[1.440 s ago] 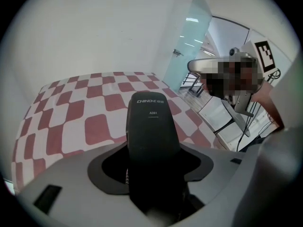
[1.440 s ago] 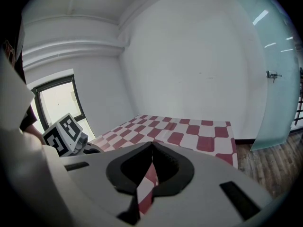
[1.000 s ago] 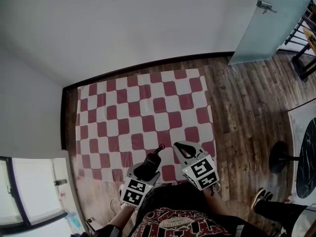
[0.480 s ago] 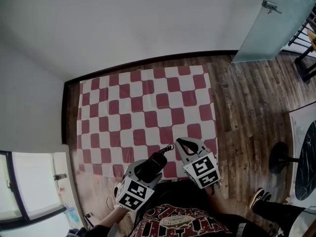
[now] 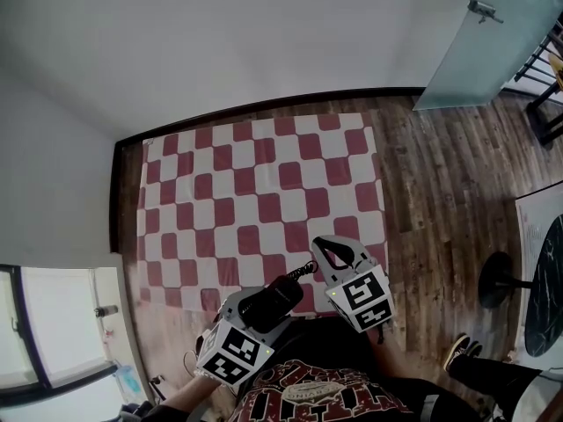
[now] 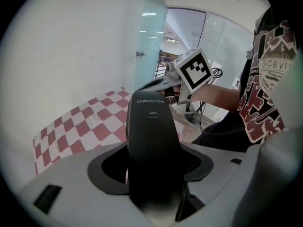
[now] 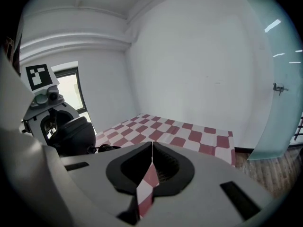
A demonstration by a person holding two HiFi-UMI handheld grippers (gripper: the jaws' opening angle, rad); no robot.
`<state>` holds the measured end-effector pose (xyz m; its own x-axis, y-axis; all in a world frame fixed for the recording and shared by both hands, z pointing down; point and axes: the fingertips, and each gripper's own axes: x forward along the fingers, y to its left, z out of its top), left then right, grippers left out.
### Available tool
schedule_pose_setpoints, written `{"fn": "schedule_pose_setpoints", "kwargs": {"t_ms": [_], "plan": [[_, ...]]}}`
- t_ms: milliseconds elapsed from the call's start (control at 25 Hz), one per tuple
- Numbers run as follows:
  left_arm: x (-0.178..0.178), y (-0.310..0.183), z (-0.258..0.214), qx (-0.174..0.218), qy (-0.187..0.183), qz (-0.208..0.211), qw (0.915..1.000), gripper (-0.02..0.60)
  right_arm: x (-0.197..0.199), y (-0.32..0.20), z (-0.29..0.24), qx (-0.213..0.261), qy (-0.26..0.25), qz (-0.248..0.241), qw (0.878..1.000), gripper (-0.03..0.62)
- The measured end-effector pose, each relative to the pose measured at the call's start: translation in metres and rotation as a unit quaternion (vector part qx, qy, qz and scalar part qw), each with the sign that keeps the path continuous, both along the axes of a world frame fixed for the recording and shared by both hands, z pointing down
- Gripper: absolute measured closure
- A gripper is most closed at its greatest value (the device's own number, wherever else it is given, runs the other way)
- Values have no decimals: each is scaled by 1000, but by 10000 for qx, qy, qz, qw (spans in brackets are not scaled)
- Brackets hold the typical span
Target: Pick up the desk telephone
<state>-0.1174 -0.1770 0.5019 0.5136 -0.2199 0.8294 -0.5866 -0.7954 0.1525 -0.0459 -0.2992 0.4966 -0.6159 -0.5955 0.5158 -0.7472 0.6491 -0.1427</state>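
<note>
A black telephone handset (image 5: 274, 297) with a short coiled cord (image 5: 306, 269) hangs above the near edge of a red-and-white checked cloth (image 5: 255, 192) on the floor. My left gripper (image 5: 283, 294) is shut on it. In the left gripper view the handset (image 6: 150, 136) stands upright between the two jaws, which press its sides. My right gripper (image 5: 325, 248) hovers just to the right, over the cloth's near corner. Its jaws meet at the tips with nothing in them (image 7: 151, 146). From the right gripper view the held handset (image 7: 72, 135) shows at left.
The cloth lies on a wooden floor (image 5: 431, 192) against a white wall. A frosted glass door (image 5: 479, 42) stands at the upper right. A black round table foot (image 5: 498, 281) and a shoe (image 5: 461, 352) are at right, a window (image 5: 53, 341) at lower left.
My left gripper has lifted the handset higher, so it looks larger and sits lower left in the head view. The right gripper has barely moved.
</note>
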Motion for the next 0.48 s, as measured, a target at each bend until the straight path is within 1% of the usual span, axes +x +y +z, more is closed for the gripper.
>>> {"fn": "schedule_pose_setpoints", "kwargs": {"t_ms": [240, 480], "plan": [[-1, 4, -7, 20, -59, 109, 9999, 293, -2, -3, -12, 143, -41, -3, 9999, 574], [-1, 6, -6, 30, -35, 103, 9999, 294, -4, -3, -22, 282, -134, -1, 9995, 574]]}}
